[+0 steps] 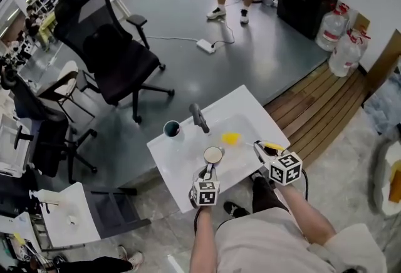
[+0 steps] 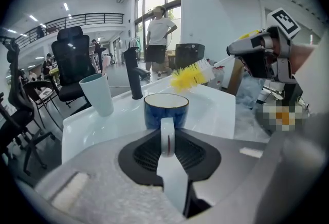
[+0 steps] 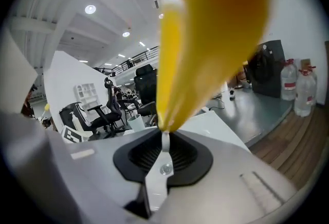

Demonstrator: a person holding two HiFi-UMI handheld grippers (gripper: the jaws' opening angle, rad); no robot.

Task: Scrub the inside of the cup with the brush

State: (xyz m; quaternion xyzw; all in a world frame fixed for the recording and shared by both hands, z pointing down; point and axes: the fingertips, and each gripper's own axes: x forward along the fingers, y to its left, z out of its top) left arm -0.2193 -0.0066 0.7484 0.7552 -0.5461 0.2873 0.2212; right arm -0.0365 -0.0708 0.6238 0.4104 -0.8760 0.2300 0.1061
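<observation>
The left gripper point(image 2: 167, 135) clamps a blue mug point(image 2: 166, 109) by its handle at the near side of the white sink point(image 1: 250, 108), while the right gripper point(image 3: 164, 138) grasps a yellow bottle brush point(image 2: 191, 76), its bristles just beyond the rim and not yet inside. Pinched only by that thin handle, the mug could twist in the jaws under a hard sideways scrub, with the teal tumbler point(image 2: 97, 93) and black faucet point(image 2: 134, 79) close behind.
</observation>
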